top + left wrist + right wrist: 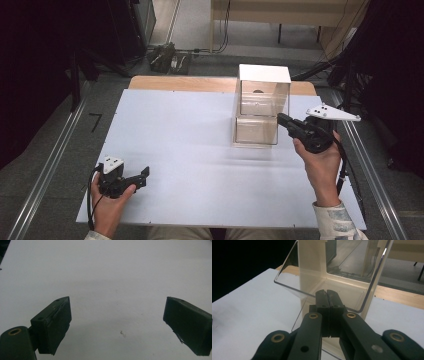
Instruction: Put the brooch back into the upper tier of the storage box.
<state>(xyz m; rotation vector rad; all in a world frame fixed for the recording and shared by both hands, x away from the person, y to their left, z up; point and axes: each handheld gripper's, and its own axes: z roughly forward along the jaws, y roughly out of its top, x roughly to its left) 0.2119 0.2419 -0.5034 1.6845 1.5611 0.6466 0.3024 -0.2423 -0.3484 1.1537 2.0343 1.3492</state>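
Note:
A clear plastic box [262, 107] with a white top stands at the back right of the white board [190, 135]; its see-through front panel [294, 272] leans outward. My right gripper [281, 118] is at the box's right front side, its tips at the lower half. In the right gripper view this gripper [327, 292] has its black jaws pressed together with nothing between them, right at the panel's lower edge; I cannot tell if they touch it. My left gripper [145, 176] rests low at the board's front left, and its jaws [117, 298] are spread wide over bare white surface.
The wooden table edge [175, 82] shows behind the board. Dark stands and cables [165, 57] sit on the floor beyond the table. Metal rails [50, 165] run along both sides. Bare board lies between the two grippers.

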